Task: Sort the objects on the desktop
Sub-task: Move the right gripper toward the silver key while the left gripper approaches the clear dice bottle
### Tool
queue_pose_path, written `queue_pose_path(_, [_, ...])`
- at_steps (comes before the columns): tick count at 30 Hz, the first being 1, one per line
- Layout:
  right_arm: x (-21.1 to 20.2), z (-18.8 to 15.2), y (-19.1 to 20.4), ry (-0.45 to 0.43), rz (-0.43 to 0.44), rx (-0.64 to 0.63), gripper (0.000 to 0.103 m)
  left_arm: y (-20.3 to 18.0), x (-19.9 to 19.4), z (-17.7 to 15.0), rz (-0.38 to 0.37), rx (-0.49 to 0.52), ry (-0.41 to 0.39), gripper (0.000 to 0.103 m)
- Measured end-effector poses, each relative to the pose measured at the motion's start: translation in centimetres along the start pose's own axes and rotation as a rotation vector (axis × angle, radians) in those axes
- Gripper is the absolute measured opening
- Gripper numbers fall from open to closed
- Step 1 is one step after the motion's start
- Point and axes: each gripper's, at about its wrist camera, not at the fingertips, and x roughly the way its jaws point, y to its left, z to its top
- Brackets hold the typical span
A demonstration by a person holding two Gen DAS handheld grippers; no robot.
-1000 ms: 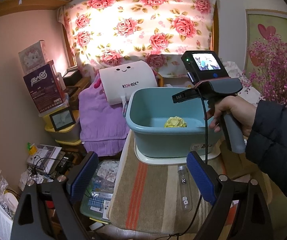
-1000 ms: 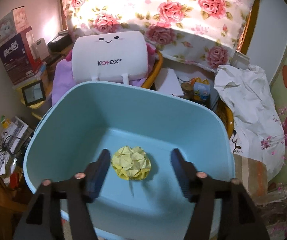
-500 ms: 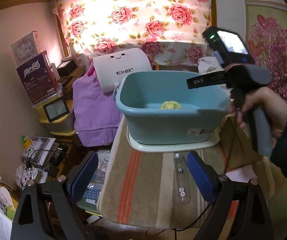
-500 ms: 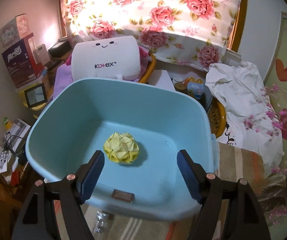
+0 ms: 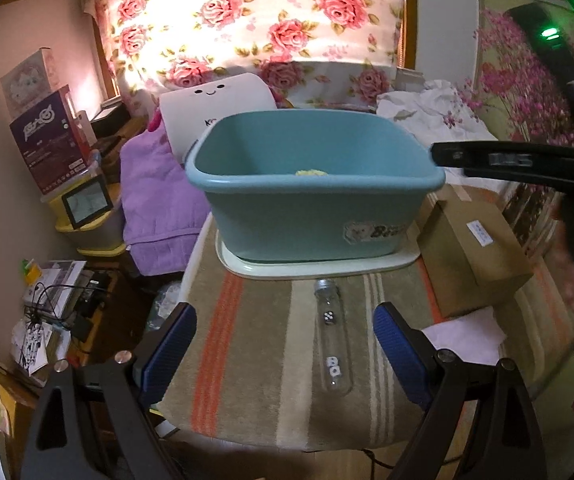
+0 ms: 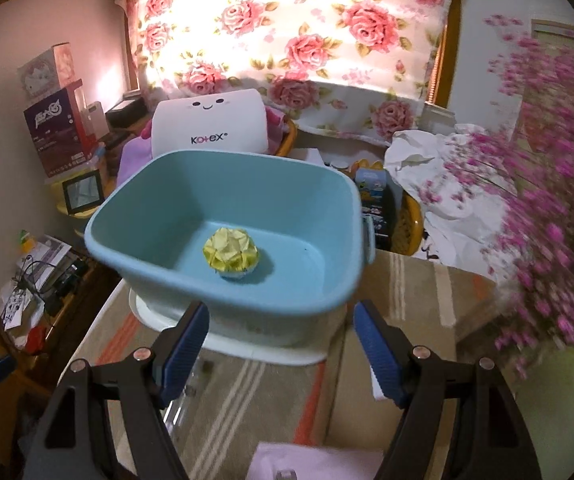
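Left wrist view: camera sits behind its own blue finger pads (image 5: 171,344), tilted down over the near edge of the striped cloth (image 5: 263,364), facing the teal basin (image 5: 307,216) side-on and low; basin floor mostly hidden behind the rim.

Right wrist view: camera higher, looking down into the basin (image 6: 159,240) from its right front corner; motion blur at right.

Shared: basin, cream tray, cloth, rose curtain (image 6: 287,28), left-hand clutter.

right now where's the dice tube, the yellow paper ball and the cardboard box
dice tube (image 5: 331,338), left wrist view, middle of clear body
yellow paper ball (image 6: 231,249), right wrist view, folded top
cardboard box (image 5: 473,254), left wrist view, top face
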Motion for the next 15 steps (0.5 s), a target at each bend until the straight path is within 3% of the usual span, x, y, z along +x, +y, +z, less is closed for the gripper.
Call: queue_pose_path(15, [-6.7,-7.7,-4.6,-0.006,-0.028,0.077,0.079,-3.8,4.3,-2.3,-0.028,0.007,0.043,0.092])
